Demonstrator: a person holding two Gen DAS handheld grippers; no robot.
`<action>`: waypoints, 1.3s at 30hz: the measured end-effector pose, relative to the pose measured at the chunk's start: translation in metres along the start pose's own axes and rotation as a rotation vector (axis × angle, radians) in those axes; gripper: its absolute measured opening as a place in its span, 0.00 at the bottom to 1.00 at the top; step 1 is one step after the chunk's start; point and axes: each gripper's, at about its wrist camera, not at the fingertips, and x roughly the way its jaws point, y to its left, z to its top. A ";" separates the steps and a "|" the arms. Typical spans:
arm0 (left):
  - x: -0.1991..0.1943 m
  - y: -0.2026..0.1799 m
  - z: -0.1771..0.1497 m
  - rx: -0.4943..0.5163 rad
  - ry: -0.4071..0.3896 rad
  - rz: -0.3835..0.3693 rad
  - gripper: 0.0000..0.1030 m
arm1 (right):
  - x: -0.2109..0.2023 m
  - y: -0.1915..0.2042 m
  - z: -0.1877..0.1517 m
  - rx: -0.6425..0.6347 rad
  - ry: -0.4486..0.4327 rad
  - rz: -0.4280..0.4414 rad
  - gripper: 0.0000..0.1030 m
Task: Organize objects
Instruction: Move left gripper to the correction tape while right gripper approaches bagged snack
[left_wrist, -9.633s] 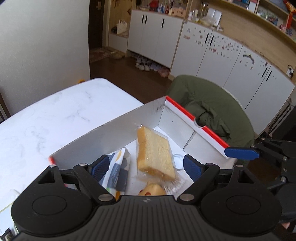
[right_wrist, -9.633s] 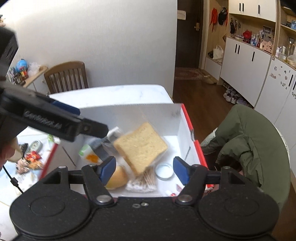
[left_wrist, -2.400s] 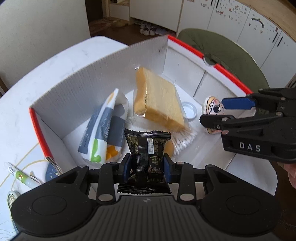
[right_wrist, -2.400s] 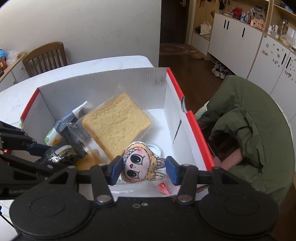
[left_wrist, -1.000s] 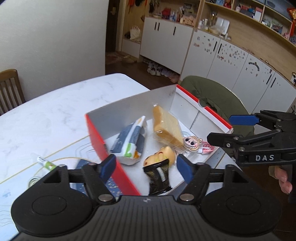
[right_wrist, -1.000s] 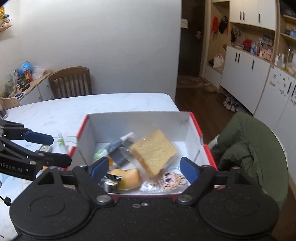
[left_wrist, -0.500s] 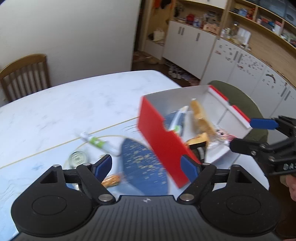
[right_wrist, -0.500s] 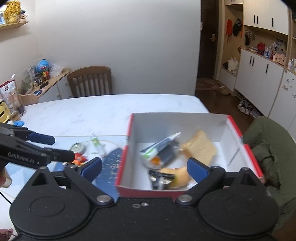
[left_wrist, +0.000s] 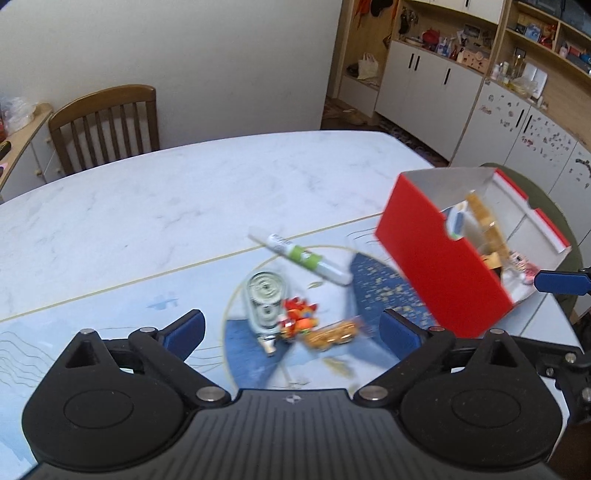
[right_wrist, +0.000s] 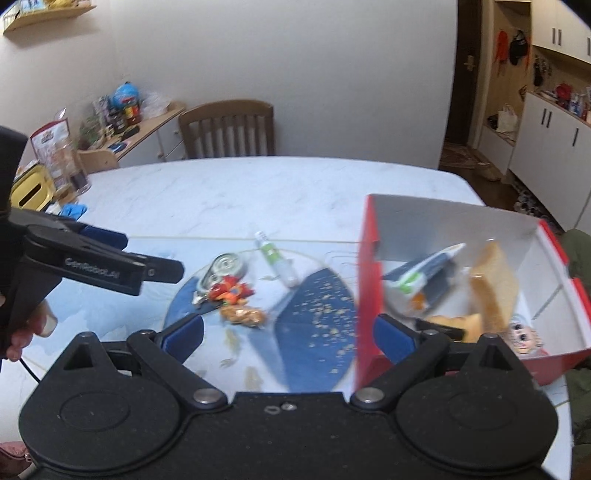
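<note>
Four loose items lie on the bench, left of the red box: a round tin, an orange toy, a wrapped snack and a tube. Left hand-held gripper: jaws just opened wide, empty. Right hand-held gripper: wide, empty. Centre one item between the pads before closing; approach steeply.

L gripper jaws wide, just opened more, nothing btwn. R gripper wide too, empty, both angled down.
</note>
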 end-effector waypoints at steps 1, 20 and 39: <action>0.003 0.004 -0.001 0.003 0.003 0.008 0.98 | 0.005 0.005 0.000 -0.004 0.011 0.002 0.96; 0.103 0.034 0.018 0.054 0.093 0.110 0.98 | 0.093 0.041 0.001 -0.068 0.122 -0.029 0.93; 0.157 0.022 0.024 0.094 0.153 0.132 0.98 | 0.146 0.051 0.005 -0.067 0.179 -0.035 0.87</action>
